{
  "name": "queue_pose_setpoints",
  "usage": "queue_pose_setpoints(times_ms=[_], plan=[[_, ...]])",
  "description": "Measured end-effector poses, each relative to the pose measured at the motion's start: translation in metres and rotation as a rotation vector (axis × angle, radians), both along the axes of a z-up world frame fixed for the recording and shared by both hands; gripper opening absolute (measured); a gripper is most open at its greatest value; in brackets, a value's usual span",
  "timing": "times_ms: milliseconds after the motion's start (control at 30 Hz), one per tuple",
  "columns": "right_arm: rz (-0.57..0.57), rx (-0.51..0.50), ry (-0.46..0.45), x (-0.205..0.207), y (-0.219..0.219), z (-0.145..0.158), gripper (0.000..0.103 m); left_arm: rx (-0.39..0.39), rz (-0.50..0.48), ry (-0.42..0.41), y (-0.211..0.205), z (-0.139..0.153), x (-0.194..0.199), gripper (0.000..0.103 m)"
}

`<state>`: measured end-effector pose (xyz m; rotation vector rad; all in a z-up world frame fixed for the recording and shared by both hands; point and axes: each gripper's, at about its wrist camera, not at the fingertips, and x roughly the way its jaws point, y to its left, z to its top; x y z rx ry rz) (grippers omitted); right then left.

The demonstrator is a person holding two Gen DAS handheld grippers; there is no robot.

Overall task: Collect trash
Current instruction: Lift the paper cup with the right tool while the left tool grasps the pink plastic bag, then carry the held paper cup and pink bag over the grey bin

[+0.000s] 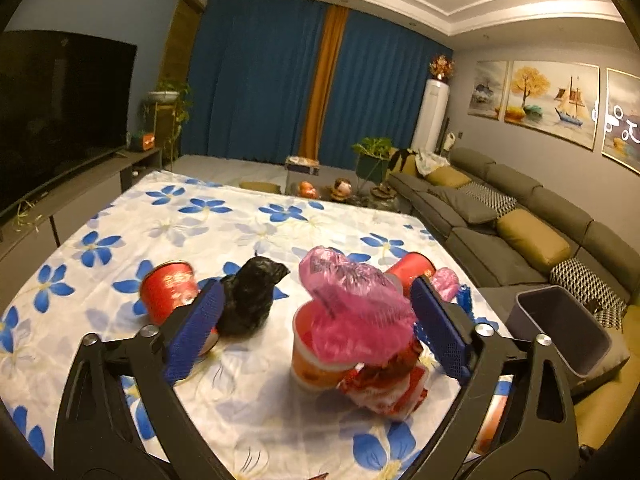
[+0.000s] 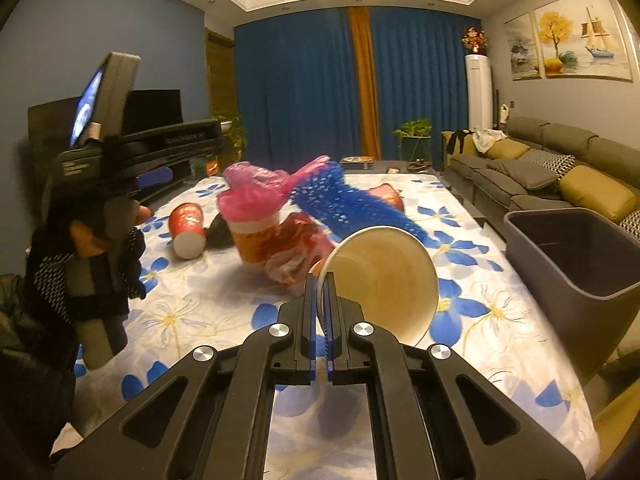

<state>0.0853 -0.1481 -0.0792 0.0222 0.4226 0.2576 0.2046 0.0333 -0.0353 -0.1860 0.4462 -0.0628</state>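
Observation:
My right gripper is shut on the rim of a paper cup, held above the flowered table, mouth facing the camera. My left gripper is open, its blue pads either side of an orange cup draped with a pink plastic bag and leaning on a red wrapper. A black bag and a red cup on its side lie left of it; another red cup lies behind. A grey bin stands to the right of the table.
The table wears a white cloth with blue flowers. A grey sofa runs along the right, the bin beside it. A TV on a low cabinet stands left. The left hand-held gripper shows at left in the right wrist view.

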Motion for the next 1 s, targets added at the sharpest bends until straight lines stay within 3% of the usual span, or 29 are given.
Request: queue_pose_setpoints(times_ms=[133,300,433,500,600,1000], plan=[[-0.035,-0.009,-0.015,0.005,-0.009,0.003,0.004,-0.006,-0.046,0.054,-0.005,-0.009,0.021,0.078],[-0.08,0.0,-0.017,0.015,-0.022,0.004,0.004,-0.047,-0.115,0.116,-0.005,-0.024,0.036,0.044],[-0.103,0.007,-0.017,0.021,-0.03,0.006,0.004,-0.063,-0.143,0.114,-0.005,-0.026,0.035,0.024],[-0.114,0.01,-0.02,0.023,-0.033,0.006,0.004,-0.07,-0.149,0.112,-0.005,-0.025,0.033,0.007],[-0.122,0.014,-0.027,0.022,-0.035,0.008,0.004,-0.092,-0.161,0.097,-0.003,-0.021,0.028,0.001],[-0.146,0.025,-0.06,0.016,-0.045,0.016,0.004,-0.129,-0.169,-0.046,0.009,0.028,-0.01,0.0]])
